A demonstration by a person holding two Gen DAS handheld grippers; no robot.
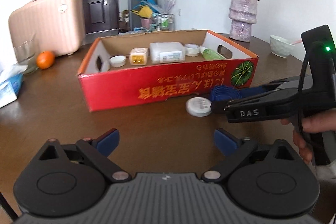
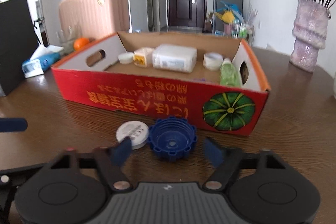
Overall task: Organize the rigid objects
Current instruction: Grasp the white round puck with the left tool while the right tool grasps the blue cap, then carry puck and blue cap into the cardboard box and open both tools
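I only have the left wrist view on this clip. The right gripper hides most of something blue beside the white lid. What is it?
Observer: In the right wrist view it is a blue ridged cap, lying open side up on the table in front of the red box.
Operator: Is it gripped?
Observer: No. The right gripper is open, with one of its fingers on either side of the cap's near edge and a gap showing on each side.
Operator: And the lid?
Observer: The white lid lies flat, tight against the cap's left edge. I cannot tell whether they actually touch.
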